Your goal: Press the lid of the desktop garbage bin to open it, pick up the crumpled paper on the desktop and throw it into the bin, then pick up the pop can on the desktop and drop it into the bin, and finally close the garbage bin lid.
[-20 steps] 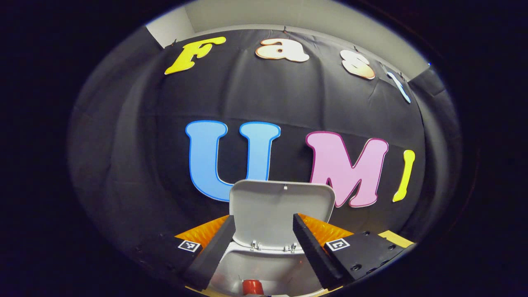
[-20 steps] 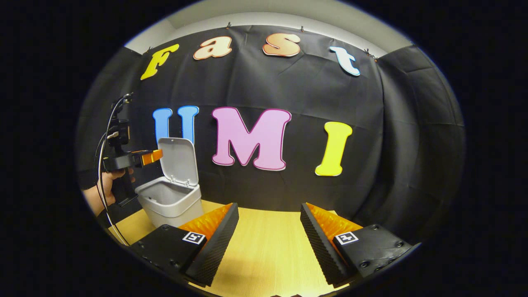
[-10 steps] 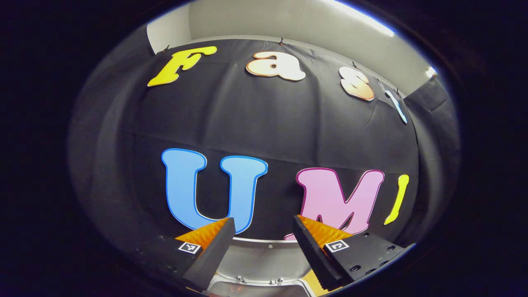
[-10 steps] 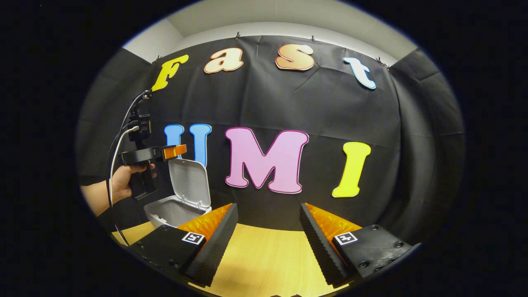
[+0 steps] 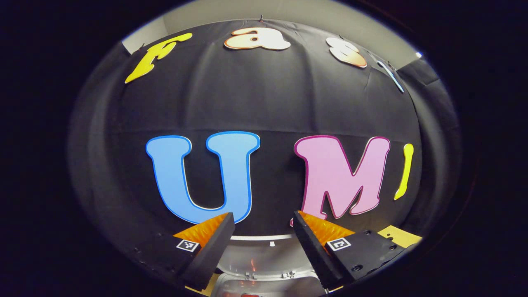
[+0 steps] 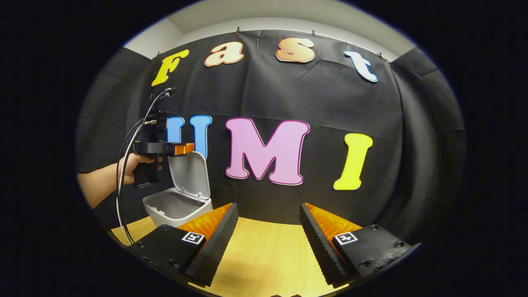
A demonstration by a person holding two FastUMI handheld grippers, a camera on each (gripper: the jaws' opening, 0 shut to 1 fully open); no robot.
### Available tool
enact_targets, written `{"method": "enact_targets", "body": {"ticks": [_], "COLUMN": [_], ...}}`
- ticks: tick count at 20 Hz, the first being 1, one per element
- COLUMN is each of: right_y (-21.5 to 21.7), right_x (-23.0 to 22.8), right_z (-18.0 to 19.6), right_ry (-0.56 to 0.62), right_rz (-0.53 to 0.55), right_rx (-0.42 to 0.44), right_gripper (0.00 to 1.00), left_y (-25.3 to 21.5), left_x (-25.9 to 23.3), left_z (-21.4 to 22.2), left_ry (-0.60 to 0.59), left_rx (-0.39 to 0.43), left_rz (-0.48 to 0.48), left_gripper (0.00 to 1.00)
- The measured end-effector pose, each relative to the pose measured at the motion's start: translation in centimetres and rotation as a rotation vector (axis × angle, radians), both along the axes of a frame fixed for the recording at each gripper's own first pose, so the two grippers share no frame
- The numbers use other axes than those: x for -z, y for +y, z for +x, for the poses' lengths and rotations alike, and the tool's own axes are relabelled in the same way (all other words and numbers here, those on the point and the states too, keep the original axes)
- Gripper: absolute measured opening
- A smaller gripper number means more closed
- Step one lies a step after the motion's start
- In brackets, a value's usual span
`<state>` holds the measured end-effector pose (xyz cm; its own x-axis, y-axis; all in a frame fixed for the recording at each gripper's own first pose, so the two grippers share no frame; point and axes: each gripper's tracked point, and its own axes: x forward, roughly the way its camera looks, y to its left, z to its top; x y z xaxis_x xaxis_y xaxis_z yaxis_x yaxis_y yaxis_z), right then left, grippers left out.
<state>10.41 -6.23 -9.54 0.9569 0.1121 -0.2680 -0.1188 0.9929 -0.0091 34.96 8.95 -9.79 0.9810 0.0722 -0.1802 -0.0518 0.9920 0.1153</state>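
Bin [image 6: 175, 206] sits at the surface's [image 6: 264, 255] far left edge, lid [image 6: 189, 175] upright; the empty, spread left hand-held gripper [image 6: 187, 149] has risen to the lid's top edge, seemingly poised to close it.

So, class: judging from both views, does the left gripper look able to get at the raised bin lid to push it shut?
Probably yes. The left gripper is open beside the top edge of the upright lid, and nothing stands between them.

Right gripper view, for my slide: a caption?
Left gripper above the bin's upright lid; right gripper open.
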Motion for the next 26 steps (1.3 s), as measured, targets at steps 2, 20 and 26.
{"method": "enact_targets", "body": {"ticks": [2,20,26], "right_y": [0.0,3.4,3.4], "right_x": [0.5,5.7,7.5], "right_z": [-0.4,-5.1,-6.8], "right_ry": [0.009,0.124,0.173], "right_rz": [-0.001,-0.017,-0.005], "right_rx": [0.003,-0.045,-0.030], "right_gripper": [0.98,0.98,0.98], "left_y": [-0.1,-0.8,-0.5], "left_x": [0.1,11.4,14.5], "left_z": [-1.3,-16.8,-18.0], "left_ry": [0.037,0.191,0.219], "left_rx": [0.004,-0.086,-0.091], "left_rz": [-0.010,0.009,-0.042], "left_gripper": [0.97,0.96,0.96]}}
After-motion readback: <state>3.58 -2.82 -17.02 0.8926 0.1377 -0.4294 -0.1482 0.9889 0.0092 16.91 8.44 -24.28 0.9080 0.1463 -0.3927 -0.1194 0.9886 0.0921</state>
